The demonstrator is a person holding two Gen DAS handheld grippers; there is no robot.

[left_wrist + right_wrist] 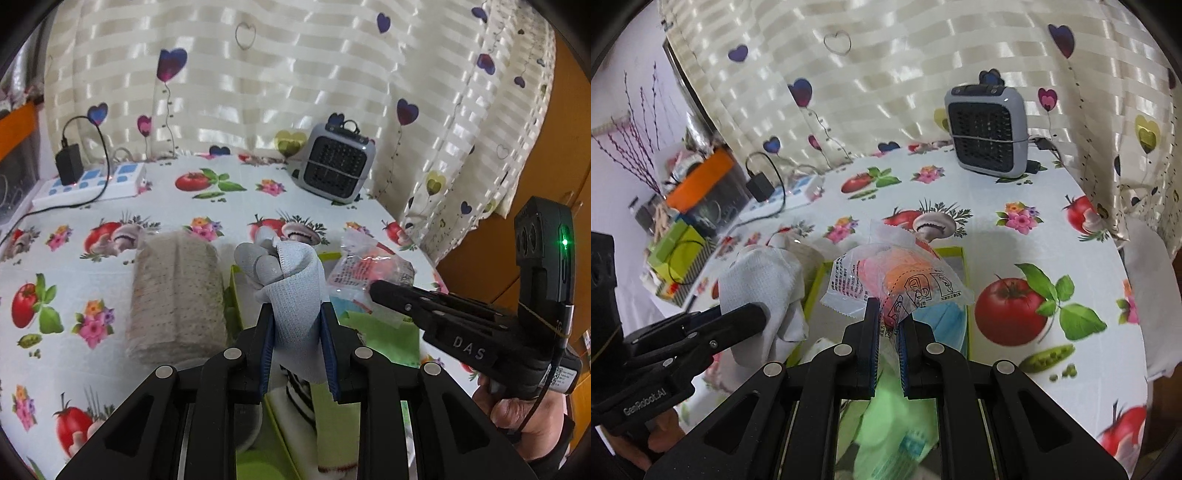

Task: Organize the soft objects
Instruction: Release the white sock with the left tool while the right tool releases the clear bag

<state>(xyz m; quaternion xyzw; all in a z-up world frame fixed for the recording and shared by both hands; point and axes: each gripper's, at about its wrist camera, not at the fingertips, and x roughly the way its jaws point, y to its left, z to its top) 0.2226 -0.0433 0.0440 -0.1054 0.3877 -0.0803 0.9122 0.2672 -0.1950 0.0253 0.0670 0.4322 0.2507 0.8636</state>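
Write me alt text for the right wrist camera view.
The right gripper is shut on a clear plastic packet of pink and orange sponges above a green open box on a fruit-print tablecloth; at left, the left gripper holds a light grey knit glove.

Glove (291,291): matt knit cloth. Packet (897,284): glossy clear plastic. Towel (177,295): rough woven. Tabletop (110,206) cover: smooth, printed.

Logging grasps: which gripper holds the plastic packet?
The right gripper: its fingers pinch the clear plastic packet; the left gripper holds a grey glove.
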